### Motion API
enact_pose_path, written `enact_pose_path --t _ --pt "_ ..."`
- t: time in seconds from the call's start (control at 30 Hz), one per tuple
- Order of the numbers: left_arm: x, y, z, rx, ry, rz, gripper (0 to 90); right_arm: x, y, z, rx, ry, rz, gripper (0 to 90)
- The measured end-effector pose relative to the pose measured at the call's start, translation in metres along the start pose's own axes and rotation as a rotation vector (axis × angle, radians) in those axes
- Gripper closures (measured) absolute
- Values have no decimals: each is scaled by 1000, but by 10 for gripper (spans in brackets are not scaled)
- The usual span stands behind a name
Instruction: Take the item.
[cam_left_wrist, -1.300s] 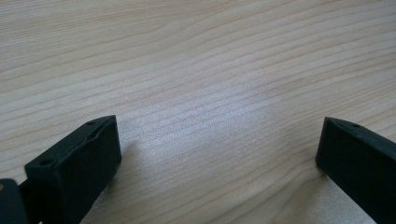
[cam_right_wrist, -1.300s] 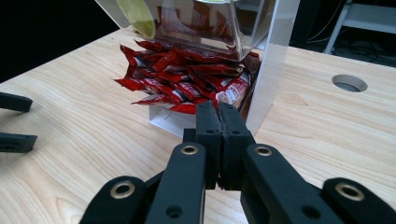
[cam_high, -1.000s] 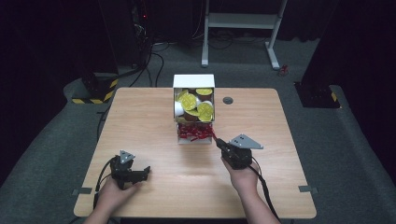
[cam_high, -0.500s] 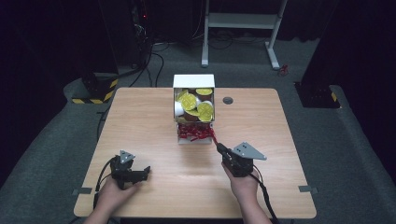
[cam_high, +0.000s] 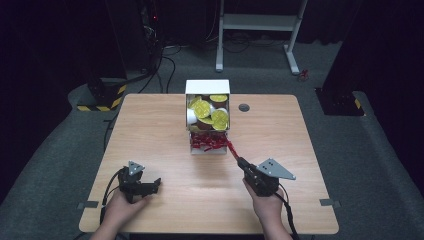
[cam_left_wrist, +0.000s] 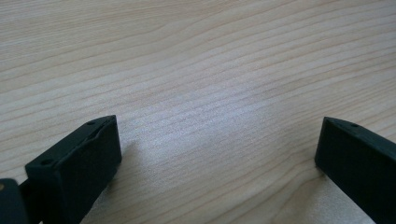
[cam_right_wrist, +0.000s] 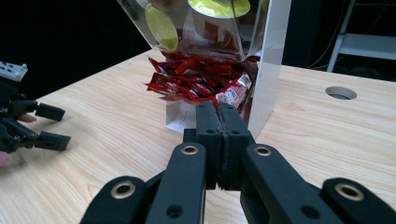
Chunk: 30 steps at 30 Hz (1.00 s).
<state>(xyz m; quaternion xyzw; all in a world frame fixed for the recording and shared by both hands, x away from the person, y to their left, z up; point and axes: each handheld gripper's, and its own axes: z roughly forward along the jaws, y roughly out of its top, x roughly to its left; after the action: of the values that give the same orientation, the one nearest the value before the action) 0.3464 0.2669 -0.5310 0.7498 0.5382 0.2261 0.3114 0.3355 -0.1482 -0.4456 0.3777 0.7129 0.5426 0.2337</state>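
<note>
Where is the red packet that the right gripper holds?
In the high view, the red packet sits right of centre, between the dispenser's tray and the right gripper, which pinches it.

I see a pale wood-grain tabletop (cam_left_wrist: 210, 70) with a smooth, faintly sheeny finish. My jaws look like matt black plastic. The red sachets (cam_right_wrist: 201, 79) are glossy foil; the dispenser (cam_right_wrist: 273, 56) has clear plastic.

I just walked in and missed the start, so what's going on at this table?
A person sits at a wooden table with a claw in each hand. The right claw is shut on a red packet, at the tray of red packets under a clear dispenser of yellow-lidded cups. The left claw rests open near the table's near edge, holding nothing.
</note>
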Motion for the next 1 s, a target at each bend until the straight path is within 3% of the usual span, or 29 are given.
enact_pose_path --t 0.53,1.0 --pt "0 0 0 0 0 -1 7 -2 5 -11 -31 -15 7 893" --pt "0 0 0 0 0 0 7 -12 12 -24 -68 -44 12 894"
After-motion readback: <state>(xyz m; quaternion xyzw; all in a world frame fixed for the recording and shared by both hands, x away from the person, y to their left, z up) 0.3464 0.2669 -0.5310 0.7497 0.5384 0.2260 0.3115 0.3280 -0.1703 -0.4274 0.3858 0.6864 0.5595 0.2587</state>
